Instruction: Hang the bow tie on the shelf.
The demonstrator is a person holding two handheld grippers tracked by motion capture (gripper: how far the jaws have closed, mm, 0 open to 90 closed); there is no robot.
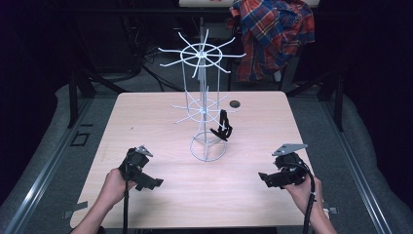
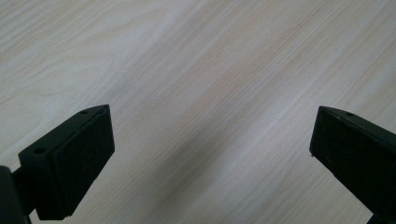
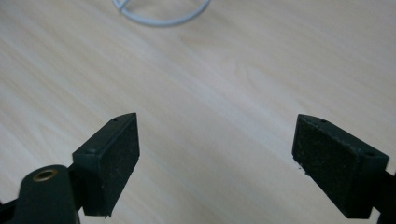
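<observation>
Rack: we see a white wire stand [image 1: 203, 105] upright near the middle of the wooden table, two tiers of spokes on a central pole.
Base: its round ring [image 1: 208, 146] lies flat on the table; in the right gripper view we see part of it [image 3: 161, 18].
Black item: we see a small black thing [image 1: 222, 127] hanging from a lower spoke on the rack's right, just above the base; what it is we cannot tell.

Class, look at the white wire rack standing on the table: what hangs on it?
A black item hangs from a lower arm of the white wire rack, above its base ring. The upper arms are bare. What the item is cannot be told.
</observation>
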